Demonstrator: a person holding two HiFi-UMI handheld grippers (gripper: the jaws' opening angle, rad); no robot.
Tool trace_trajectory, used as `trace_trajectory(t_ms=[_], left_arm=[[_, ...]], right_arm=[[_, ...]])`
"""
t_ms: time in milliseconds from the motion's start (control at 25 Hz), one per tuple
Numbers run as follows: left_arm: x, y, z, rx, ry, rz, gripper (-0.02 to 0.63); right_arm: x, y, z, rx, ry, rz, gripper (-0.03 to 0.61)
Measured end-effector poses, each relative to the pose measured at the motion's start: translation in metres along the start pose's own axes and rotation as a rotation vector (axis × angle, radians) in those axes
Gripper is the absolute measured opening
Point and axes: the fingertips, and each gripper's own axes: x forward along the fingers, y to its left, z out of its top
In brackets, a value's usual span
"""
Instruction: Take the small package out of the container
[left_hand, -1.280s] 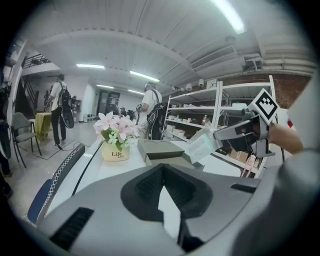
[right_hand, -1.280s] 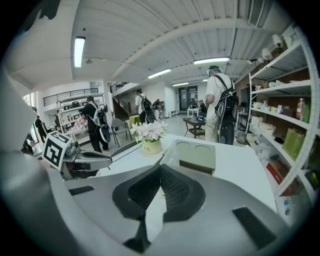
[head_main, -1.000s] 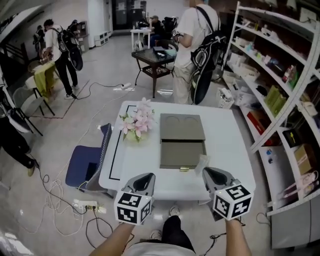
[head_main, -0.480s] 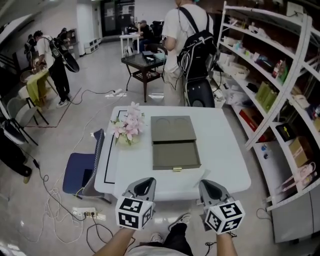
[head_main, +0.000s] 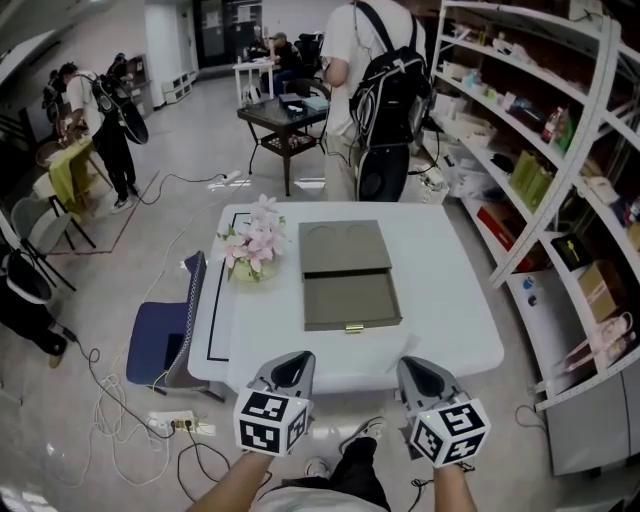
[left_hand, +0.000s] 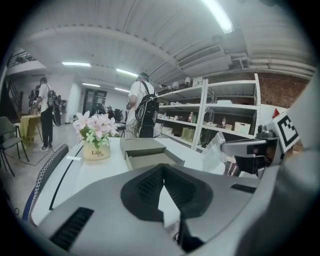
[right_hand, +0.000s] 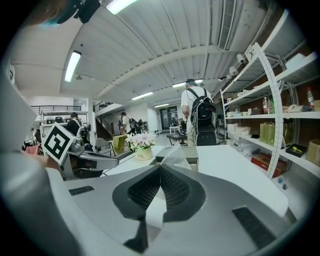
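Note:
An olive-grey box-like container (head_main: 351, 300) lies open in the middle of the white table (head_main: 450, 320), its lid (head_main: 343, 247) flat behind it. Both grippers hang just off the table's near edge, apart from the container. My right gripper (head_main: 418, 374) (right_hand: 160, 168) is shut on a small clear plastic package (right_hand: 176, 154), which sticks up past its jaw tips. The left gripper view shows the same package (left_hand: 214, 151) at the right gripper's (left_hand: 250, 147) tip. My left gripper (head_main: 287, 371) (left_hand: 163, 168) is shut with nothing in it. The package is hard to make out in the head view.
A pot of pink flowers (head_main: 253, 246) stands on the table left of the container. A person with a backpack (head_main: 386, 92) stands beyond the far edge. Shelving (head_main: 560, 150) runs along the right. A blue chair (head_main: 160, 336) and floor cables (head_main: 176, 424) lie to the left.
Both grippers drew back from the container's front to just past the table's near edge. The right one kept hold of the clear package. The head view shifted slightly.

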Motion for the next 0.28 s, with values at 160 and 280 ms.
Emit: trace_trajectory(t_ms=[160,280], left_arm=[[-0.0006,0.0003,-0.0015,-0.002,0.004,-0.004,0.005],[-0.0006,0.0017,-0.0026,-0.005,0.005,-0.006,0.005]], right_arm=[[0.0004,0.0022,-0.0008,0.003,0.002,0.002,0.006],[0.0018,0.0043,-0.0015,0.001,0.003,0.006,0.008]])
